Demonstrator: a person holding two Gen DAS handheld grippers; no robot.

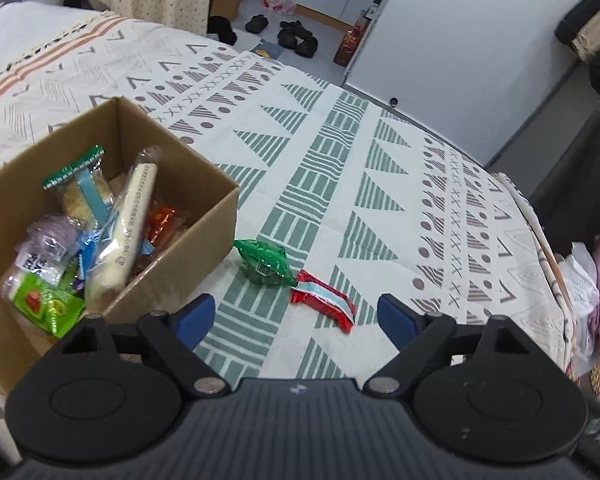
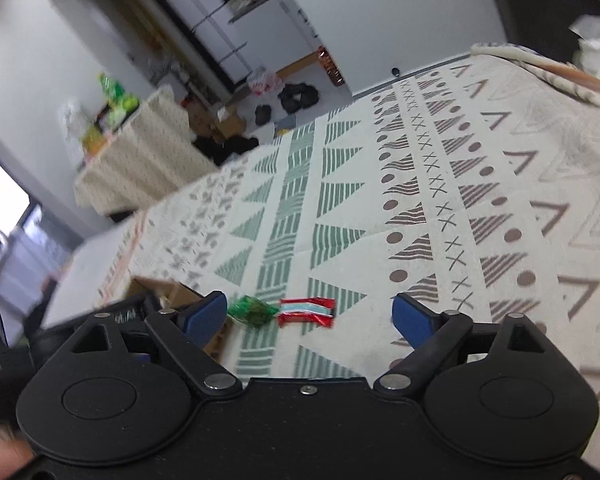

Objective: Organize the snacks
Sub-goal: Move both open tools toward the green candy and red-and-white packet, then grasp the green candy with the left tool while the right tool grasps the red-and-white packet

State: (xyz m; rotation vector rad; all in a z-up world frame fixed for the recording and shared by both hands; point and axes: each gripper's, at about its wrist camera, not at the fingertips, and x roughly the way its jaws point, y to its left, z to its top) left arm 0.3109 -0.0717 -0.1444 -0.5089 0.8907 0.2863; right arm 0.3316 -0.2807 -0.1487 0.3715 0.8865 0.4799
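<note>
Left wrist view: on the patterned tablecloth (image 1: 380,184), a nearly full cardboard box (image 1: 204,248) stands toward the left edge, with a green wrapper (image 1: 265,263) just beside its right wall touching a red wrapper (image 1: 324,300). Left gripper (image 1: 296,318) and right gripper (image 2: 309,316) both gape wide, empty; either could snag both slippery, adjoining wrappers, or nudge the box

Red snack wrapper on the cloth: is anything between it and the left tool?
Nothing visible does. The red wrapper lies on bare tablecloth just ahead of the open left tool; the green wrapper sits beyond it, beside the cardboard box.
</note>
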